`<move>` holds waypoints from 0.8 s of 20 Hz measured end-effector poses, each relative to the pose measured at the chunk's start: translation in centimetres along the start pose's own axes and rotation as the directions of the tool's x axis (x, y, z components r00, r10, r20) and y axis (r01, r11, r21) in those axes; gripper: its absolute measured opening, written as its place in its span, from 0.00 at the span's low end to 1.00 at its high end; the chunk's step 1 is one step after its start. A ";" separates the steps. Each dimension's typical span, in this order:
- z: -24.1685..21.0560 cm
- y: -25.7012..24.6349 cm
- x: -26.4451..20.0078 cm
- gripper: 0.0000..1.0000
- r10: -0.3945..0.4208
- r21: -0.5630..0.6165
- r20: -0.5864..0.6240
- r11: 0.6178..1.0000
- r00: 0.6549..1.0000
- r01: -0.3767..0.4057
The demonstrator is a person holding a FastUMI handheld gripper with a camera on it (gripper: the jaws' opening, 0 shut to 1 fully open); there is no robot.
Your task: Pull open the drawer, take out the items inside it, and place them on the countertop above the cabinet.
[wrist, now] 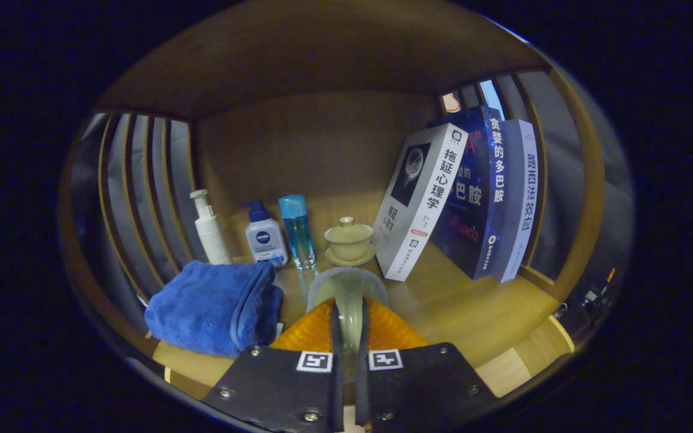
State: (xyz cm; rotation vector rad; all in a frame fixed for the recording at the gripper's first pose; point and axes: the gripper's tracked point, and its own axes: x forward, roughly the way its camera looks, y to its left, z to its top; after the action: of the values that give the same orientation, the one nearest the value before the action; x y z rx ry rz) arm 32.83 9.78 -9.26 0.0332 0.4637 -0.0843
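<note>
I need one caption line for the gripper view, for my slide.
Claw shut on a pale cup above the wooden countertop, blue towel beside it, bottles, lidded cup and books beyond.

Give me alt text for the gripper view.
The gripper is shut on a pale cup above a wooden countertop. Beyond stand three bottles, a lidded tea bowl and leaning books; a folded blue towel lies beside the fingers.

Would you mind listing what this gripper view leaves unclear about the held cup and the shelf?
- Pale cup between the fingers of the tool: its lower body is hidden by the fingers.
- Blue towel: whatever lies under it is covered.
- Rear books: covers blocked by the leaning front book.
- Drawer and cabinet front: outside this view.
</note>
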 end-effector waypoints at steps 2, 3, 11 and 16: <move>0.0 -0.1 1.0 0.08 0.003 0.016 -0.008 1.000 1.000 -0.003; 0.0 -0.2 1.4 0.08 0.002 0.022 -0.005 1.000 1.000 -0.002; -1.7 -0.2 2.2 0.27 -0.018 -0.005 -0.022 1.000 1.000 0.018; -0.6 -0.5 0.0 1.00 -0.019 0.013 0.007 1.000 1.000 0.019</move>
State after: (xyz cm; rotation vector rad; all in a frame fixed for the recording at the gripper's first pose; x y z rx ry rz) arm 32.55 9.27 -9.79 0.0413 0.4561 -0.1065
